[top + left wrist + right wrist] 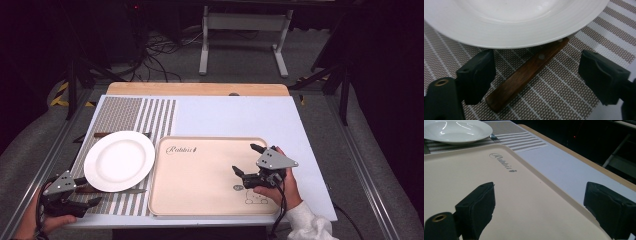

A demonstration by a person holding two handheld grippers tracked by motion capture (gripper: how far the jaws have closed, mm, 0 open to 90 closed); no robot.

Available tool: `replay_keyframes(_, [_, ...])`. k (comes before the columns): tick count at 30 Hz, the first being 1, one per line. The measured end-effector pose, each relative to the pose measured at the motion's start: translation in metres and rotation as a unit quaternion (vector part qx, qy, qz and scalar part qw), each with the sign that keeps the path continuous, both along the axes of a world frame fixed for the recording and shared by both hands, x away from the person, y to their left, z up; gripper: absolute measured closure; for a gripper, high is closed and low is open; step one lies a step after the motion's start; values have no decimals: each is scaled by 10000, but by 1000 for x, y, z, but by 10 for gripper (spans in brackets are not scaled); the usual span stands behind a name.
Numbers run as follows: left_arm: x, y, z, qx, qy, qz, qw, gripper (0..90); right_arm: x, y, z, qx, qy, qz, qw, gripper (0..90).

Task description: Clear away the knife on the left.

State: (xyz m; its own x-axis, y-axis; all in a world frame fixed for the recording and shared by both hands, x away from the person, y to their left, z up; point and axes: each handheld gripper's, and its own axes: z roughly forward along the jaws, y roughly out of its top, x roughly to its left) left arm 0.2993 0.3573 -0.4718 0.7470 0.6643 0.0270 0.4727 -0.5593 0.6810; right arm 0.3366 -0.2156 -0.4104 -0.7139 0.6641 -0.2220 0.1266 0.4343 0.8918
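A: Start at the left tongs point(536, 75). What have they got?

B: Nothing yet. They stand spread wide, one pad on each side of a wooden knife handle point(524, 75), and neither pad touches it. The handle lies flat on the striped placemat point(564, 100) between them, running away and to the right.

A: And past the handle?

B: Just beyond the tongs sits the white plate point(519, 27). Its rim overhangs the far end of the handle, so the blade goes under the plate (in the high view the tip pokes out on the plate's other side, toward the tray).

A: So the knife is pinned?

B: I can't tell whether the plate rests on it or merely covers it. My guess is it needs sliding out toward the person rather than lifting straight up.

A: The right tongs point(247, 159)?

B: Also released, jaws apart with nothing between them. They hover low over the beige tray point(454, 170), with bare tray beneath and ahead of them. Off to their far left is the same plate, with a fork's tines point(493, 137) peeking from behind it.

A: How far along would you say things are?

B: Early. If the job is clearing the cutlery onto the tray, nothing has landed there: no utensil lies on the tray, knife and fork both lie by the plate. Left to do: clench on the handle, draw the knife clear, carry it over.
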Motion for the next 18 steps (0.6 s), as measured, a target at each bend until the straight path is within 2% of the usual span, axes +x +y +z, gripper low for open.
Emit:
replay_keyframes(2, [2, -3, -1, -26, 109, -113, 9999, 235, 0, -1, -1, -6, 9, -16, 10000, 114])
replay_keyframes(7, [-2, -5, 2, 20, 156, -444, 9989, 357, 0, -1, -3, -7, 96, 35, 9999, 114])
replay_keyframes(9, [-1, -5, 2, -5, 162, -520, 9985, 432, 0, 0, -4, -40, 125, 58, 9999, 114])
replay_keyframes(12, [0, -5, 2, -27, 177, -439, 9989, 461, 0, 1, -5, -73, 159, 94, 9998, 114])
replay_keyframes(15, [0, -4, 1, -110, 146, -286, 9994, 561, 2, 3, -7, -111, 190, 144, 9997, 112])
replay_keyframes(18, [0, -4, 1, -99, 102, -271, 9995, 592, 2, 4, -9, -100, 232, 227, 9994, 113])
